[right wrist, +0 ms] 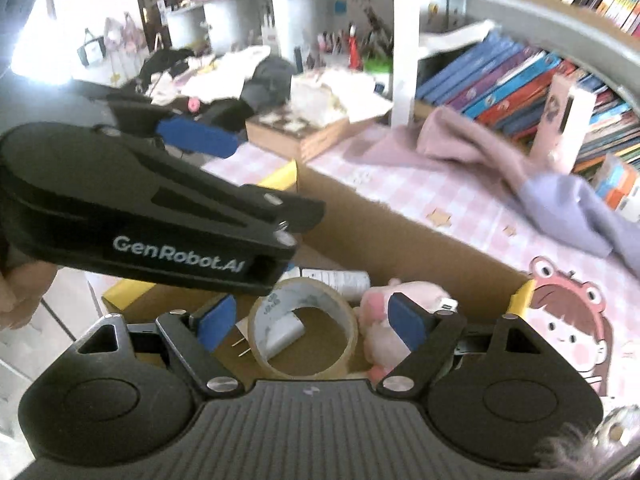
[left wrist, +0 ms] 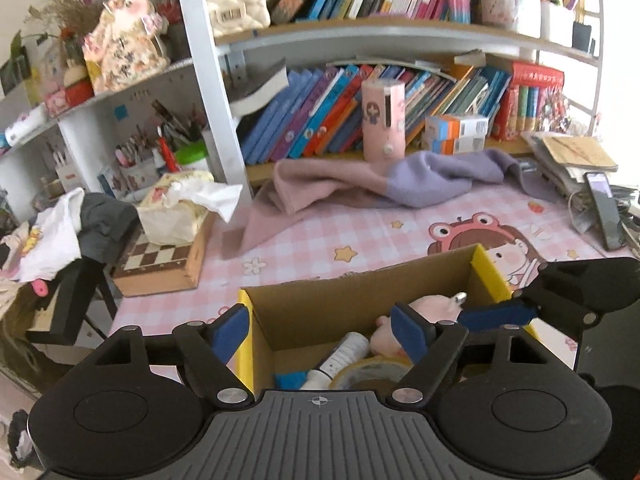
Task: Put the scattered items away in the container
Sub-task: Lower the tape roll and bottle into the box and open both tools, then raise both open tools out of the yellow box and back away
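The pink checked desk mat (left wrist: pixel 320 236) covered the work surface, with bookshelves (left wrist: pixel 360 36) full of books along the far side. A pink-and-purple cloth (left wrist: pixel 384 184) lay crumpled on the far part of the mat, just in front of the lower shelf. At far left sat a wooden chessboard box (left wrist: pixel 160 264) with a tissue pack (left wrist: pixel 180 208) on top.

The cardboard box (left wrist: pixel 360 280), brown with yellow edges, sat on the near part of the mat, open top. Both my tools hung over it. My left gripper (left wrist: pixel 324 334) was spread wide, nothing between the blue pads, its left finger outside the box's left wall and the right finger over the inside. My right gripper (right wrist: pixel 310 320) was also wide open and empty, hovering above the box contents; in the left view its blue fingers reached in from the right edge of the box.

Inside the box: a roll of clear tape (right wrist: pixel 302 328) lay flat near the middle, a pink plush toy (right wrist: pixel 384 316) just right of it and touching it, a white tube (left wrist: pixel 346 354) lay far-left of the tape, and a small blue item (left wrist: pixel 290 380) at near left. A white plug (right wrist: pixel 280 334) showed through the tape's hole.
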`<state>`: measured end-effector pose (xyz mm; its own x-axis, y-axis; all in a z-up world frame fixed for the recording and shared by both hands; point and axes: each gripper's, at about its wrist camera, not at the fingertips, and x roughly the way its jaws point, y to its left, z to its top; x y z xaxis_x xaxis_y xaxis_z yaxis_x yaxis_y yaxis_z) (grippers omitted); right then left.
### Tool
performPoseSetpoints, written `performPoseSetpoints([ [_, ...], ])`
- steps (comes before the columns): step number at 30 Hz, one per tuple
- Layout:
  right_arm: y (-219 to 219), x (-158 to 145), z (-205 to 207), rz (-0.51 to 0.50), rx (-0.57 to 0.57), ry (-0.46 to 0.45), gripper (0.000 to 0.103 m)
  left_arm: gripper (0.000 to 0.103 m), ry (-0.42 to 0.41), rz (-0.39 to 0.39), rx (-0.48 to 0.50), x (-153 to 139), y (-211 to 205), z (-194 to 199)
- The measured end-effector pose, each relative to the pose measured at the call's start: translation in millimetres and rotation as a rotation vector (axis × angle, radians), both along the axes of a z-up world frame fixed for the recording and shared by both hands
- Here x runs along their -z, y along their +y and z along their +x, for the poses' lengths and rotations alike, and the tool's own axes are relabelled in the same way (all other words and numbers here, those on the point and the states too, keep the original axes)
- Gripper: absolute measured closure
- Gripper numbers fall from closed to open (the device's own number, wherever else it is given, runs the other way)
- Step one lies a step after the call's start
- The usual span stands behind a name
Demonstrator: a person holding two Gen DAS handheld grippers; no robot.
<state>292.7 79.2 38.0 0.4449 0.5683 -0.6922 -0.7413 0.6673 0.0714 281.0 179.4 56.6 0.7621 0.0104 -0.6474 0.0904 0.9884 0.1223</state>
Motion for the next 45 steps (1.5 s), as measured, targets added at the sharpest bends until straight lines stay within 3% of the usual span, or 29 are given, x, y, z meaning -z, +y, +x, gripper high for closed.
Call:
performPoseSetpoints([
  [12, -38.8, -16.2, -48.0, 0.013, 0.118, -0.093, 0.019, 0.014, -0.074, -0.023, -0.014, -17.5, -12.0, -70.0],
  [23, -68.8, -21.9, -114.1, 0.064, 0.219, -0.204, 0.019, 0.012, -0.124, -0.074, -0.114, -14.7, -12.1, -144.1],
  [36, -106.4, -11.2, -175.4, 0.030, 0.302, -0.262, 0.020, 0.012, -0.116, -0.134, -0.164, 2.5, -27.0, -203.7],
  [45, -127.7, 7.4, -210.8, 0.017, 0.366, -0.233, 0.021, 0.012, -0.085, -0.207, -0.229, 22.1, -33.1, -233.8],
])
